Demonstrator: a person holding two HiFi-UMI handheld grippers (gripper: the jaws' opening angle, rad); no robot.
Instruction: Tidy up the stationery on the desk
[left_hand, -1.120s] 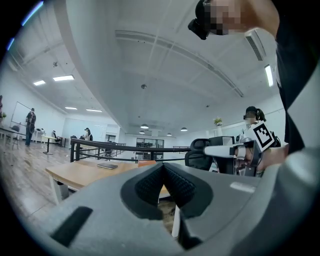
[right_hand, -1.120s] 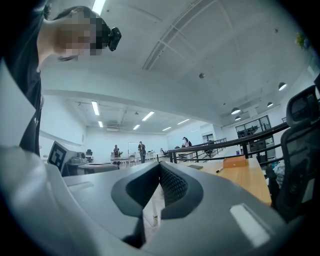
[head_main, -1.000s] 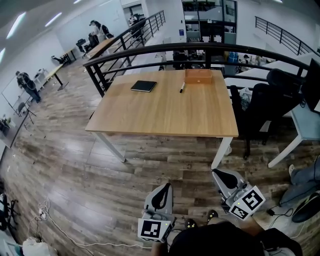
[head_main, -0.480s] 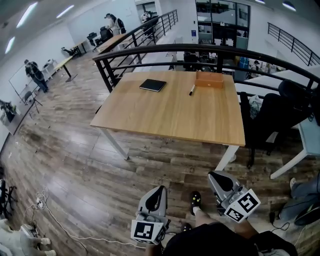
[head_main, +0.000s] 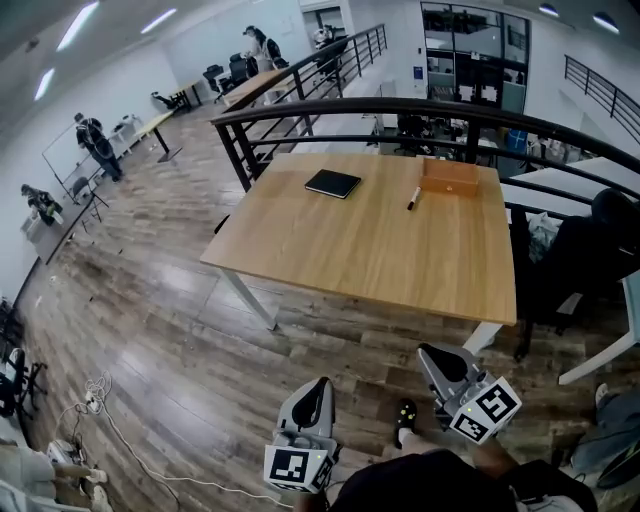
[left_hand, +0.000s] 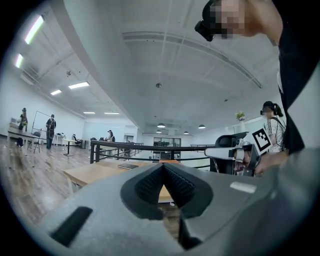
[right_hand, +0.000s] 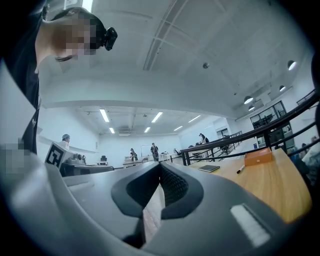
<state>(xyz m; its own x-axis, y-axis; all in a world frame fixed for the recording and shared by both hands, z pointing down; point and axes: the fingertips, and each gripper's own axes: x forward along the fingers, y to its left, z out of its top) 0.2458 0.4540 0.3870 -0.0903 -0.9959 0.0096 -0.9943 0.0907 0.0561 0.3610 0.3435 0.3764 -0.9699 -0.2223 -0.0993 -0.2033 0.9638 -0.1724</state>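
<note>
1. The counter (head_main: 380, 245) is of light wood with white legs, and it stands on a floor (head_main: 150, 320) of dark wooden planks.
2. A black notebook (head_main: 333, 183) lies flat on the counter, near its far left corner.
3. A marker pen (head_main: 413, 199) lies on the counter toward the far edge, between the notebook and a wooden box (head_main: 450, 177). It is nearer to the box but does not touch it.
4. The wooden box stands on the far right part of the counter, close to the far edge.
5. A black railing (head_main: 420, 108) curves just behind the far side of the counter.
6. A dark office chair (head_main: 585, 250) stands beside the right side of the counter.
7. The left gripper (head_main: 318, 388) is held low over the floor, well apart from the near edge of the counter. In the left gripper view its two jaws meet at the tips, and nothing is between them.
8. The right gripper (head_main: 440, 357) is also over the floor on the near side of the counter, well apart from it. Its jaws are closed together at the tips and they hold nothing.
9. Both grippers point toward the counter, and no gripper touches the notebook, the marker pen or the box.
</note>
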